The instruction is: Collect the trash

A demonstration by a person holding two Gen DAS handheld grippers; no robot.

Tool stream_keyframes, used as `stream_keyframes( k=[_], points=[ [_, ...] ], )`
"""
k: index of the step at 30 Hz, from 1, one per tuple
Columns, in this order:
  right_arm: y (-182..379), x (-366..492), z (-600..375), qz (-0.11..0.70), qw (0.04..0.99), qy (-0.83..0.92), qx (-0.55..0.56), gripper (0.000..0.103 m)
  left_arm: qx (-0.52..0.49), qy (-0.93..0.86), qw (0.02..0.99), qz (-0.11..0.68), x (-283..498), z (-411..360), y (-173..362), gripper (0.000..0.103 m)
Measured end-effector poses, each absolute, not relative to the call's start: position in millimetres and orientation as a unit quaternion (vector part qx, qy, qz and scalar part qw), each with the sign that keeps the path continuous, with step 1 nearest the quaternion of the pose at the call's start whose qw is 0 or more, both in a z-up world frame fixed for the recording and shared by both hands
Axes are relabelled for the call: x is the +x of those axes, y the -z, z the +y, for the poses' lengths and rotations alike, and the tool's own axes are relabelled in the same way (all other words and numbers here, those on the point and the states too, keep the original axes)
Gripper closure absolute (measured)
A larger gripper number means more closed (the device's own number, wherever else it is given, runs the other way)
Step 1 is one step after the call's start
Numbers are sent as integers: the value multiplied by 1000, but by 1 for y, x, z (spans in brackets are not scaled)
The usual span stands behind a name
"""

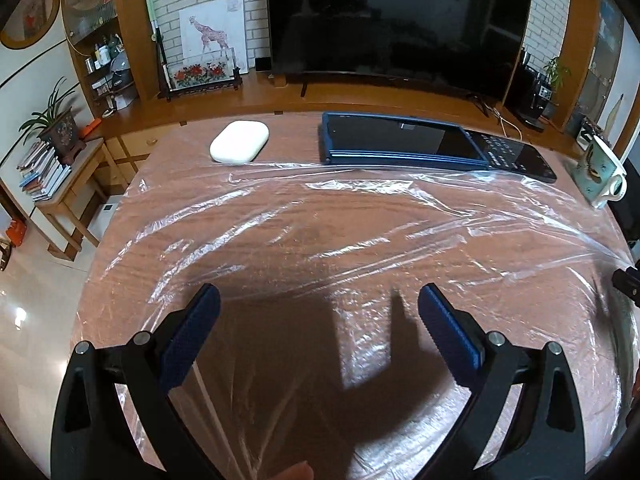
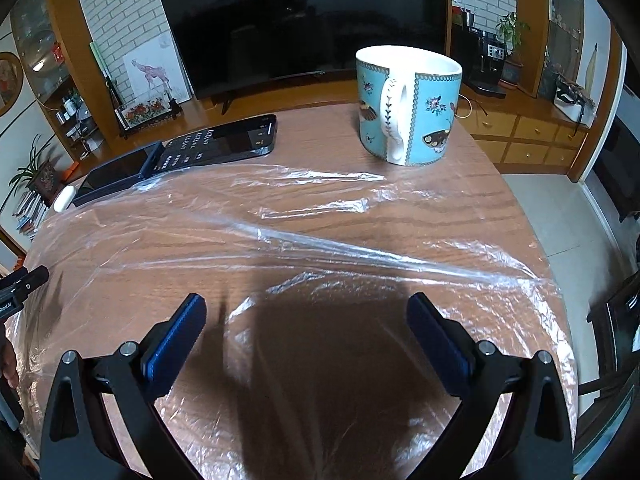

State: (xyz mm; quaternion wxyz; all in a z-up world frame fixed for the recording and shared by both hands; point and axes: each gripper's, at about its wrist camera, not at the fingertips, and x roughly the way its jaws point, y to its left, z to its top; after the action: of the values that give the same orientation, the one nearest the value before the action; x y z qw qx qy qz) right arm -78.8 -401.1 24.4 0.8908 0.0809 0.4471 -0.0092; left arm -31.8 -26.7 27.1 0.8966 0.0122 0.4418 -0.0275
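Observation:
A large sheet of clear plastic film (image 1: 340, 240) lies spread flat and wrinkled over the wooden table (image 1: 296, 140); it also shows in the right wrist view (image 2: 320, 232). My left gripper (image 1: 319, 308) is open and empty, held just above the near part of the film. My right gripper (image 2: 306, 314) is open and empty, also above the film's near part. The tip of the right gripper shows at the right edge of the left wrist view (image 1: 628, 284). The left gripper's tip shows at the left edge of the right wrist view (image 2: 24, 280).
At the table's far side sit a white oval case (image 1: 239, 143), a dark blue flip device (image 1: 432, 146) lying open, and a blue patterned mug (image 2: 408, 106). The film's far edge touches the device. A TV (image 1: 396, 20) on a wooden cabinet stands behind the table.

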Motion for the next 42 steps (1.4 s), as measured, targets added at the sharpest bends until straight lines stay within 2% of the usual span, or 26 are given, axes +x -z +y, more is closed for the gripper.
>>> stream_keyframes(
  k=[42],
  points=[
    [-10, -58, -401, 459, 887, 42, 22, 4, 10, 22, 888, 459, -3, -21, -10, 2]
  ],
)
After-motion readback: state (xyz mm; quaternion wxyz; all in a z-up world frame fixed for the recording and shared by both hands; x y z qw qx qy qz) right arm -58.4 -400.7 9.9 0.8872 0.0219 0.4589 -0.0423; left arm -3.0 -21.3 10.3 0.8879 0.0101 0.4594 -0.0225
